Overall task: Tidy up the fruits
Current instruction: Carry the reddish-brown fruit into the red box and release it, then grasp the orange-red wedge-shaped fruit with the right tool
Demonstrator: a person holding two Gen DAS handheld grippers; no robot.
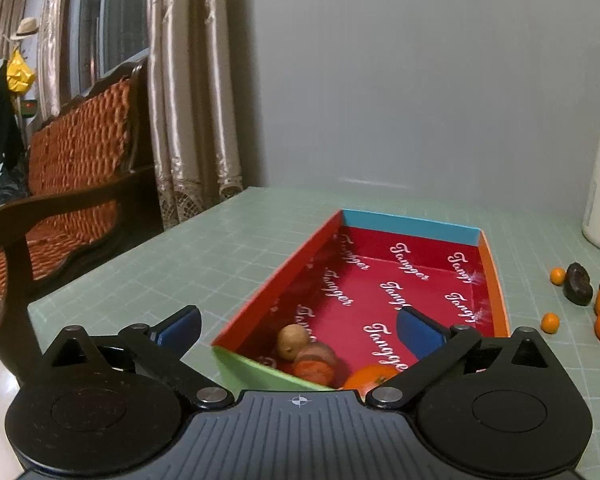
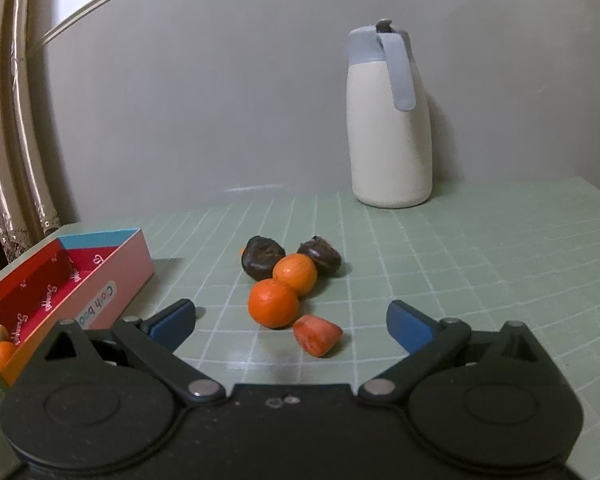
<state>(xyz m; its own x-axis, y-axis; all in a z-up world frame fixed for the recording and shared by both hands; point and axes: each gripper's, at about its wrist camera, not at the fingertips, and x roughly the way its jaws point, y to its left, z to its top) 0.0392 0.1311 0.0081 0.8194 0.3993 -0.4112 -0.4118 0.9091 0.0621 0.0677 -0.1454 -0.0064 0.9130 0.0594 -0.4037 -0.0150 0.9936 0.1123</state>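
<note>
Fruits [image 2: 274, 304] lay clustered on the counter [image 2: 460, 264] ahead of my right tool [image 2: 291, 322], fingers spread, empty. My left tool [image 1: 298, 326], also spread, hovered over the box [image 1: 493, 276] holding three fruits.

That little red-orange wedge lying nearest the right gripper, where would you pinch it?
Across its short width, coming down from above. The wedge lies flat on the mat, longer than wide, apart from the orange. The right gripper is open and empty.
</note>
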